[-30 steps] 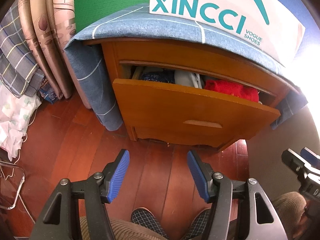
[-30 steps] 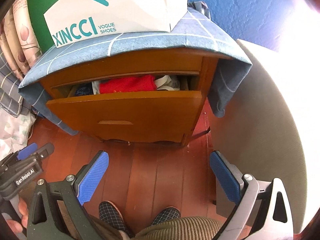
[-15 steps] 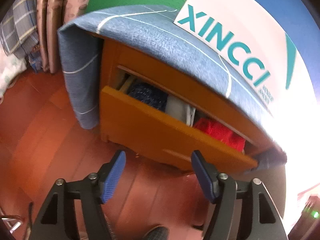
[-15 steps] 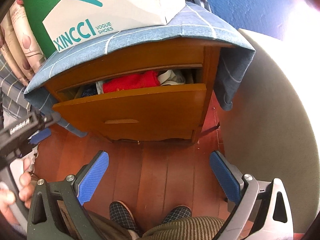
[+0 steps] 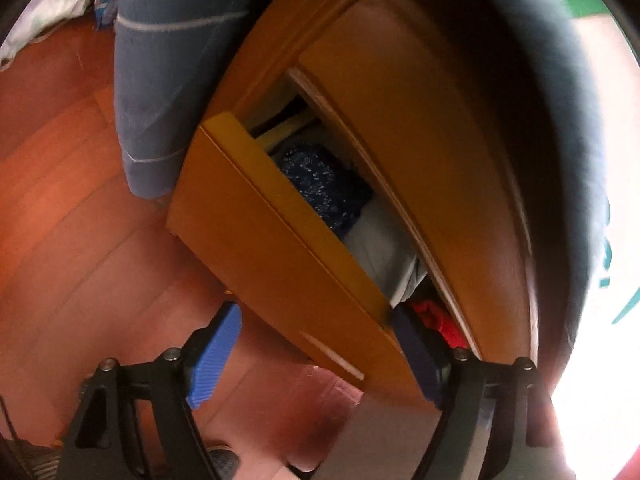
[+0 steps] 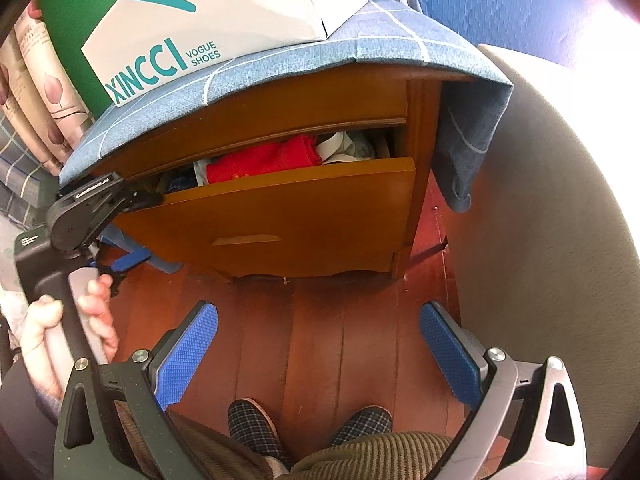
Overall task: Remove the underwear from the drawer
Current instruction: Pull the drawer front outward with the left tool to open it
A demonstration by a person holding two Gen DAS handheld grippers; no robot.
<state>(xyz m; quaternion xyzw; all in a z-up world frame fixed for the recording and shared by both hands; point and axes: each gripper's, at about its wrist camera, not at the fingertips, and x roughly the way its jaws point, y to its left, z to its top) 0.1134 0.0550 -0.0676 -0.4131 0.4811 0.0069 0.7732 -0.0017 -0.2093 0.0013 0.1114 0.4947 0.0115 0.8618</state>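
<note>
Left gripper (image 5: 316,356) jaws opening, straddling drawer front (image 5: 280,264) edge, reaching for folded underwear (image 6: 264,160) packed inside half-open drawer. Right gripper (image 6: 318,354) jaws open, empty, waiting over floor (image 6: 320,320).

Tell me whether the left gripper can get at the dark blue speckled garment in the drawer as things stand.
Probably yes. The left gripper, jaws opening and nothing gripped, straddles the front panel of the drawer. The dark blue speckled garment lies exposed on top, but the gap under the cabinet's top rail is narrow.
</note>
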